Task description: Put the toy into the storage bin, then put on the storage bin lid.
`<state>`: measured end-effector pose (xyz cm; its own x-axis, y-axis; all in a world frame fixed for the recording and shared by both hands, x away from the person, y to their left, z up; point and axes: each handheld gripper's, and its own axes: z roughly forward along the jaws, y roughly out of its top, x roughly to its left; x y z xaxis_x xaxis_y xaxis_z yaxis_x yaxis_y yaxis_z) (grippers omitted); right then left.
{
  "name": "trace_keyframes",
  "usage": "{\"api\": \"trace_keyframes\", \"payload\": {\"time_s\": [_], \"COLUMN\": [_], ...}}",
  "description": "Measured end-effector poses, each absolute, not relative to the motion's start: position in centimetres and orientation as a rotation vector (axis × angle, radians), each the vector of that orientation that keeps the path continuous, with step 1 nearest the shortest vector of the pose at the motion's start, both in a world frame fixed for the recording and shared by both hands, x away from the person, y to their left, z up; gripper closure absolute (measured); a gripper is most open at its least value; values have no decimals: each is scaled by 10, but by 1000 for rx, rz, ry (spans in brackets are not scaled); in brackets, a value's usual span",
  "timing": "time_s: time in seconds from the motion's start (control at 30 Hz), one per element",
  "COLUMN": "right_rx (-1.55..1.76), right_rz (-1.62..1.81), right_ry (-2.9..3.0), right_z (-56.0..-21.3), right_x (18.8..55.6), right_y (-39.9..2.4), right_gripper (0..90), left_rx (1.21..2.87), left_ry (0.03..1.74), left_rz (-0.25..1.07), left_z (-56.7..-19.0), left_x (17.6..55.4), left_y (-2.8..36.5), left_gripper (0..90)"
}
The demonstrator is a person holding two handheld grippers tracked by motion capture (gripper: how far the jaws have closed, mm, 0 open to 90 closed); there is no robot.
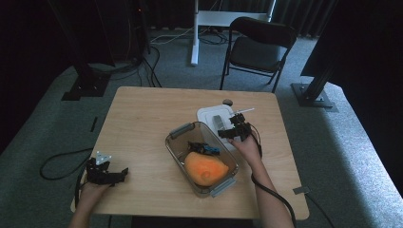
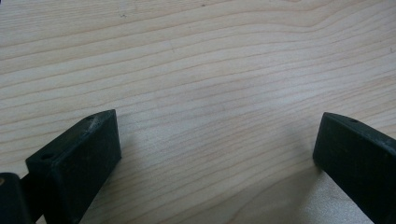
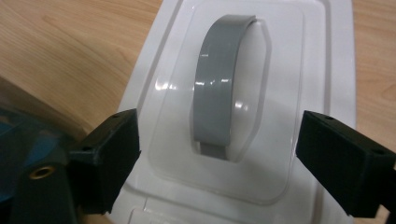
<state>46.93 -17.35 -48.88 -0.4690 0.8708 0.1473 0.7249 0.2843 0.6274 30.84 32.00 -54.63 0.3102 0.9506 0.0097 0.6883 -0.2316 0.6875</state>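
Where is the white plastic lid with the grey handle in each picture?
High view: the white plastic lid lies right of centre on the table, behind the clear container.
Left gripper view: bare wooden table between open jaws.
Right gripper view: lid fills the centre; right gripper open above it.
Shared landmark: the wooden table.

Dark chair on grey carpet behind wooden table.

The left hand-held gripper points down at the bench, whose pale wood grain runs across ahead of it. Its two black jaws stand wide apart, with nothing but bare wood between them. Each jaw casts a soft shadow on the wood just beside it.
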Motion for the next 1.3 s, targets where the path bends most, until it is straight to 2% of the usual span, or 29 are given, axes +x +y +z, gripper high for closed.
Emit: {"api": "trace_keyframes", "payload": {"time_s": [0.3,0.53,0.7,0.93,1.2,1.3], "right_rx": [1455,1448,1450,1429,1437,1453], "right_rz": [910,823,808,785,781,779], "right_ry": [2334,2315,2326,2332,2341,2341], "right_z": [-492,-502,-506,-507,-508,-508], "right_x": [483,493,498,501,502,502], "right_y": [-162,-155,-153,-147,-149,-152], "right_gripper": [155,237,244,386,659,666], "left_rx": [2004,2003,2003,2004,2003,2003], "left_ry": [1444,1445,1445,1444,1445,1445], "left_rz": [586,586,586,586,586,586], "left_z": [-546,-546,-546,-546,-546,-546], "left_x": [308,308,308,308,308,308], "left_y": [320,320,320,320,320,320], "left_gripper": [13,13,13,13,13,13]}}
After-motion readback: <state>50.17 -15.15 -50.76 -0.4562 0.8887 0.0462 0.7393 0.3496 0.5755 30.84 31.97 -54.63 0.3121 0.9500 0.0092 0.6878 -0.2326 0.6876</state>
